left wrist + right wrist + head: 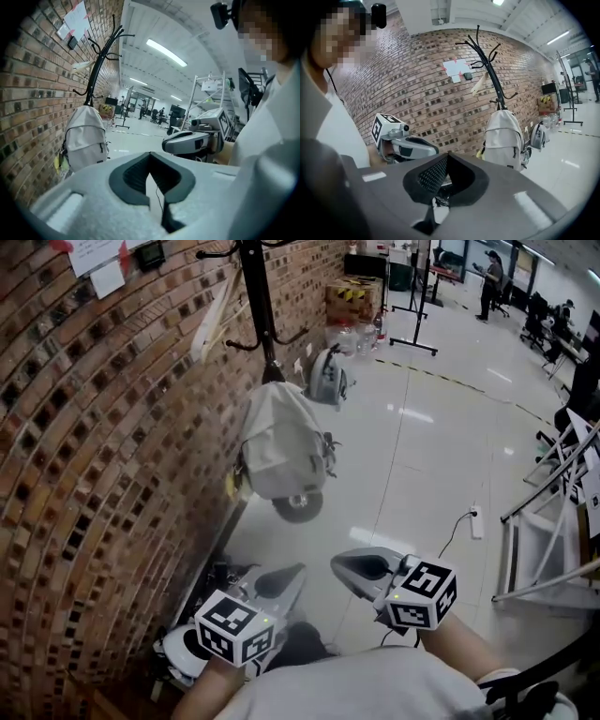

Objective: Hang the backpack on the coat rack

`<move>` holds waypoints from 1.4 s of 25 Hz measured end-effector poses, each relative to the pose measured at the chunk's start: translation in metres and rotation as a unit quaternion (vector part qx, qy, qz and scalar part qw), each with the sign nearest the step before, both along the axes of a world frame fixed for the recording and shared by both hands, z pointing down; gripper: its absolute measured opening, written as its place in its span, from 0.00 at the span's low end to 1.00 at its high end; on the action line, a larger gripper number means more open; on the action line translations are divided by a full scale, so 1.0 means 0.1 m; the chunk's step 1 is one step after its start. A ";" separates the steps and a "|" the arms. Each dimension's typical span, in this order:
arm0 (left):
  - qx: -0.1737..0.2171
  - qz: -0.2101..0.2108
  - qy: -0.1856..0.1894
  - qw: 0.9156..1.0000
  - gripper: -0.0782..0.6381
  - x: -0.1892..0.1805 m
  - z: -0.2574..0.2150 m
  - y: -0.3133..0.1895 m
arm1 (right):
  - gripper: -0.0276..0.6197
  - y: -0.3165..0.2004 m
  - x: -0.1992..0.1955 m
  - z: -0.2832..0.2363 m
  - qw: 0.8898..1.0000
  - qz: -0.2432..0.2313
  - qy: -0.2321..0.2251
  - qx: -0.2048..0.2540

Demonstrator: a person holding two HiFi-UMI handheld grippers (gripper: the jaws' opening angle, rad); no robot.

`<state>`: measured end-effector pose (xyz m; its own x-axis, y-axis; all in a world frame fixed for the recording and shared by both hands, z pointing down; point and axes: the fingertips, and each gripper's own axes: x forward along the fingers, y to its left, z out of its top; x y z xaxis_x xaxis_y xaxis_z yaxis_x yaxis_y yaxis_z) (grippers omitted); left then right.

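Brick wall, backpack hanging on coat rack

Floor open R; backpack, wall L.

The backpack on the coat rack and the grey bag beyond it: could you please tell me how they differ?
The pale backpack hangs at the coat rack; the grey bag sits on the floor beyond it. The pale backpack is off-white; the grey bag is darker, with dark edging. Both are by the brick wall.
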<state>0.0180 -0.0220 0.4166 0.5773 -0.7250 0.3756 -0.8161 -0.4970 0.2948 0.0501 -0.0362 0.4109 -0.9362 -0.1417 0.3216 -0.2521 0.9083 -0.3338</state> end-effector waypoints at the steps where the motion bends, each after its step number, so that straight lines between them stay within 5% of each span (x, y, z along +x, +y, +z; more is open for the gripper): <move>1: 0.000 0.000 0.000 1.000 0.11 0.05 -0.04 0.09 | 0.04 0.09 0.04 -0.01 1.000 -0.001 0.000 -0.002; 11: 0.023 0.028 -0.025 0.999 0.11 0.26 -0.33 0.83 | 0.04 0.84 0.17 -0.25 1.000 0.017 -0.002 0.010; 27: 0.044 0.030 -0.015 0.998 0.11 -0.07 -0.39 2.47 | 0.04 2.46 0.00 -0.24 0.998 0.056 -0.003 0.020; 35: 0.052 0.037 -0.017 0.998 0.11 -0.07 -0.43 2.61 | 0.04 2.63 -0.05 -0.27 0.998 0.056 0.006 0.034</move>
